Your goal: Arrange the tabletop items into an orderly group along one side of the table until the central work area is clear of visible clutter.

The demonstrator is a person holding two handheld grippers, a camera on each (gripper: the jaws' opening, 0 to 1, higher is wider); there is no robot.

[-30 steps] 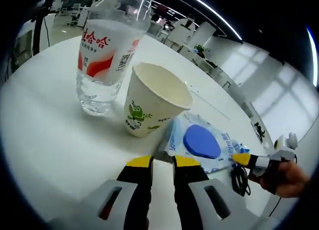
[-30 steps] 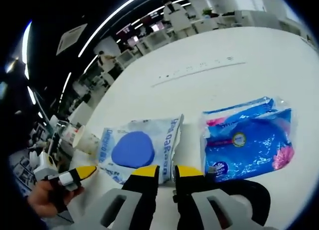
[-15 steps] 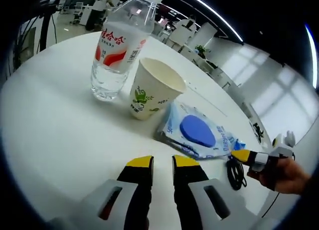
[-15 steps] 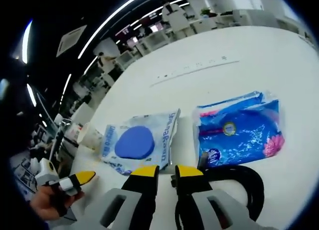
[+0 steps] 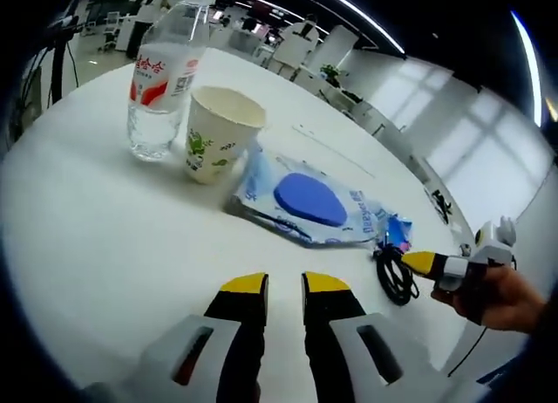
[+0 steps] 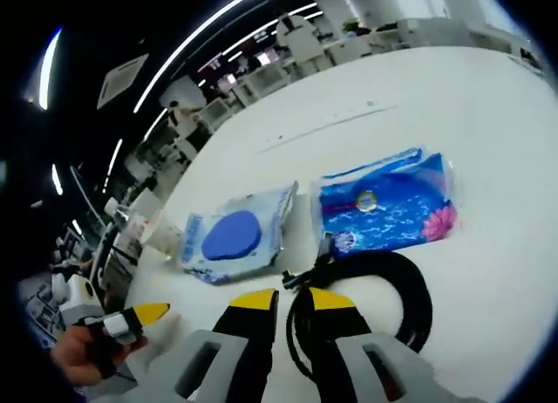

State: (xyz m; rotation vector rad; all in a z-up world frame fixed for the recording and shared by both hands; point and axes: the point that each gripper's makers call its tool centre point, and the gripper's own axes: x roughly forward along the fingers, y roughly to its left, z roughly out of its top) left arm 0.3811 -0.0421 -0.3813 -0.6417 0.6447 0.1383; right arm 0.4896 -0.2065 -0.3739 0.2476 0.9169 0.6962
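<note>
White desk (image 5: 105,237) carries our row: bottle (image 5: 161,80), paper cup (image 5: 218,133), wipes pack (image 5: 305,202), blue tissue pack (image 6: 388,207), black cable (image 6: 384,290). Both our left hand-held gripper (image 5: 283,285) and right hand-held gripper (image 6: 283,298) sit nearly closed, empty. We advise gripping the cable coil squarely, then sliding it beside the packs.

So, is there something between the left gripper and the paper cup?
Nothing visible stands in the way. In the left gripper view, only bare white table lies between the left gripper and the paper cup. The water bottle stands beside the cup on its far side, and the wipes pack lies off to the other side.
</note>
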